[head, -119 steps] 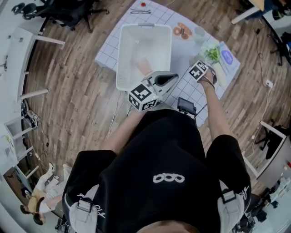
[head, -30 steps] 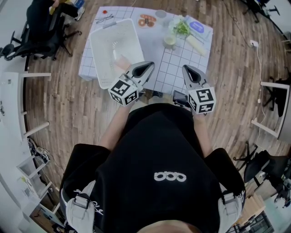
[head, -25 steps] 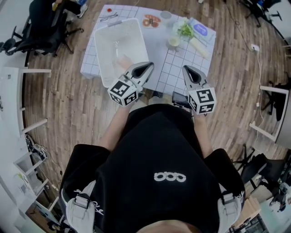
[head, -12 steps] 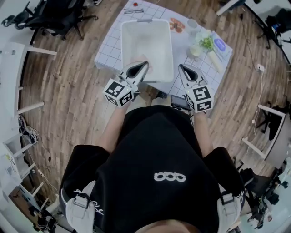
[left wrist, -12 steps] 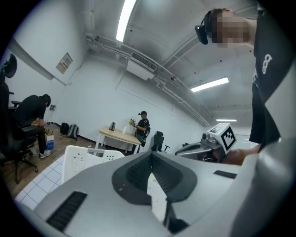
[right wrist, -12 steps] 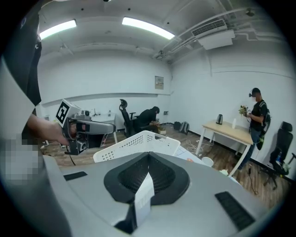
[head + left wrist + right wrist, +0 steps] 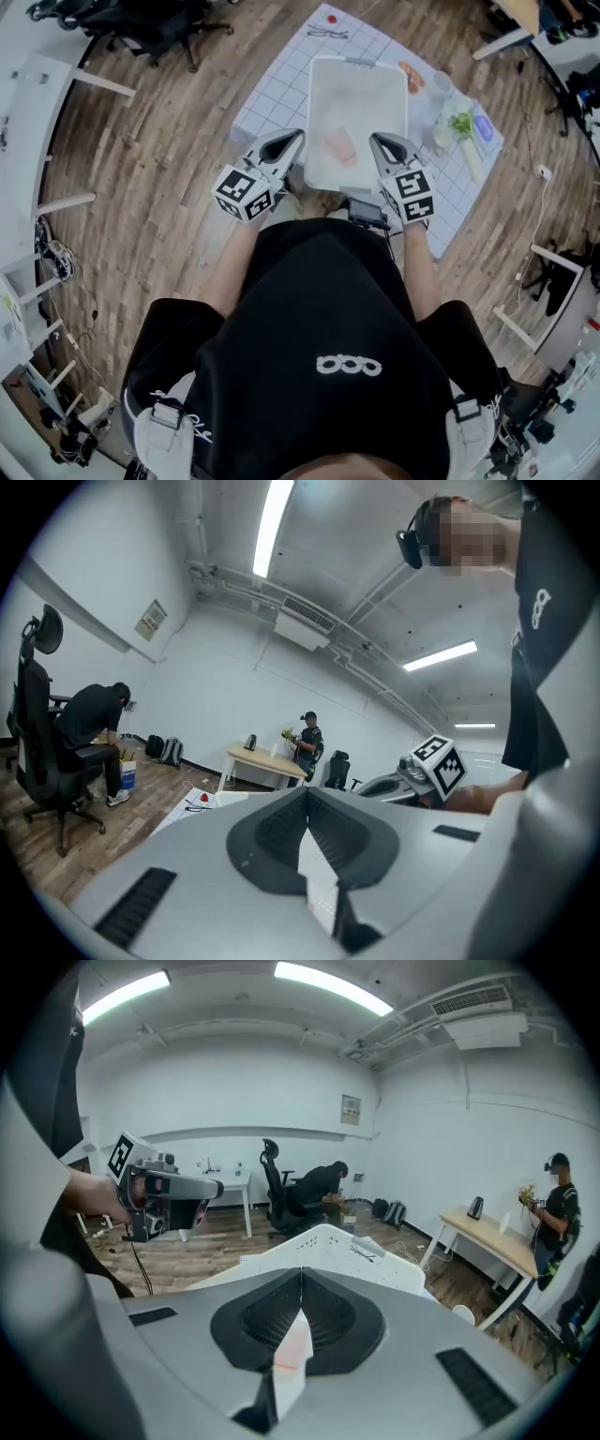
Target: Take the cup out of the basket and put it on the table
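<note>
Here the cup, a pale pink shape, lies inside the white basket, on its floor toward the near end and roughly midway between the side walls. It seems to rest on its side, with its long axis running roughly along the basket's length; its mouth cannot be made out. The basket stands on the table, which is covered with a gridded mat. The two hand-held grippers flank the basket's near end. The right gripper has its tip over the near right part of the basket, and the left gripper has its tip just outside the left wall. Both point away from the person, so the cup lies ahead of and between them, below their tips. It looks slightly nearer the right gripper. Each gripper's own view shows its two jaws meeting along one seam with nothing between them. A grasp would therefore first need one pair opened, then lowered over the cup across its long axis.
</note>
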A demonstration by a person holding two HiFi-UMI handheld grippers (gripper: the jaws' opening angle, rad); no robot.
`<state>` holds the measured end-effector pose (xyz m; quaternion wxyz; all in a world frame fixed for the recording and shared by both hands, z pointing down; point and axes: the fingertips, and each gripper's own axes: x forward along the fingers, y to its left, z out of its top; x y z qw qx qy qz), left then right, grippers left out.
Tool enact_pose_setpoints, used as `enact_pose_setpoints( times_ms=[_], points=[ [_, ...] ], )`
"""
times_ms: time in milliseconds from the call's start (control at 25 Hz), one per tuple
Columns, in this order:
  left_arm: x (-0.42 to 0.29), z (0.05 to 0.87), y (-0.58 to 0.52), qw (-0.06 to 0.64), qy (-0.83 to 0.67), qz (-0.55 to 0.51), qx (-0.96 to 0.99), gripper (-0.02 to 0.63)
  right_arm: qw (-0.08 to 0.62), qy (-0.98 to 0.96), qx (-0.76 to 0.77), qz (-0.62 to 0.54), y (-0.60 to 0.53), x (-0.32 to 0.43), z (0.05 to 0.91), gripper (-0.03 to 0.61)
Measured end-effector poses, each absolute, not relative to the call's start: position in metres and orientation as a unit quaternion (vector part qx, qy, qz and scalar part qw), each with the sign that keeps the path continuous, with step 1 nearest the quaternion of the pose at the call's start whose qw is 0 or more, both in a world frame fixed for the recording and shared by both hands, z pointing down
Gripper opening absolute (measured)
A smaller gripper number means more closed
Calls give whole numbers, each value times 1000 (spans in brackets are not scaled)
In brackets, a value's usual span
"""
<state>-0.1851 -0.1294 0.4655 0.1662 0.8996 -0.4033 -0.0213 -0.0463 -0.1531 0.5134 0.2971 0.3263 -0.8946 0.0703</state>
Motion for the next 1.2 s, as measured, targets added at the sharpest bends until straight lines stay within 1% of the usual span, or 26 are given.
enact_pose_setpoints(
  times_ms=[200, 400, 520, 720, 1000, 1200],
  points=[
    [-225, 473, -144, 172, -397, -22, 901, 8, 327, -884, 324, 72, -166, -79, 535, 25],
    [-247, 486, -155, 171, -375, -24, 911, 8, 368, -880, 295, 58, -171, -97, 568, 25],
    [-251, 491, -161, 175, -356, -24, 918, 8, 414, -876, 245, 25, -173, -105, 588, 25],
    [-252, 492, -161, 180, -330, -23, 926, 8, 486, -860, 155, 3, -178, -112, 627, 25],
    [-253, 491, -162, 180, -310, -23, 933, 8, 599, -800, -14, -30, -174, -116, 695, 28],
    [-256, 494, -162, 187, -309, -25, 932, 8, 639, -764, -87, -41, -171, -117, 731, 35]
  ],
)
